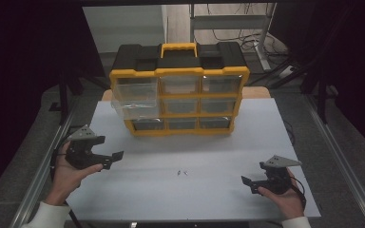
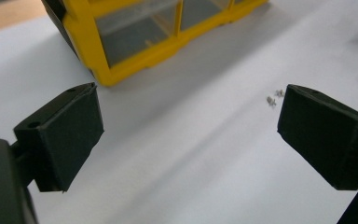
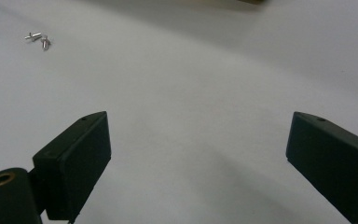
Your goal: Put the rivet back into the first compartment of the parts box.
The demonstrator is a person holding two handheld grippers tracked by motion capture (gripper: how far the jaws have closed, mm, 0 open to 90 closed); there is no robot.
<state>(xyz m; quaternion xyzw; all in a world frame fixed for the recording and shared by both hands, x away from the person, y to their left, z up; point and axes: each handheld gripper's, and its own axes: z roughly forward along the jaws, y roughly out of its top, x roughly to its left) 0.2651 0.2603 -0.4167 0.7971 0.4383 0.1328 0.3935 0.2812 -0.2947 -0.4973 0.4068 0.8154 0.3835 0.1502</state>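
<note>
Lying loose on the white table (image 1: 218, 190), two small metal screws (image 1: 181, 172) sit side by side near the middle of the near half, well in front of the yellow-and-black drawer organizer (image 1: 178, 90) that stands at the far side. Judging by that, they wait to be picked up and sorted into one of its clear drawers; the upper left drawer (image 1: 134, 97) is pulled out, probably to receive them.

Both hands rest low at the table's near corners, a ready posture with nothing held. On the left, the left gripper (image 1: 111, 159) has its jaws spread wide and empty; in the left gripper view the screws (image 2: 274, 97) lie ahead, just beside the right-hand jaw's tip. Likewise wide and empty, the right gripper (image 1: 248, 183) points leftward, and in the right gripper view the screws (image 3: 39, 39) lie far ahead, beyond its left-hand jaw.
</note>
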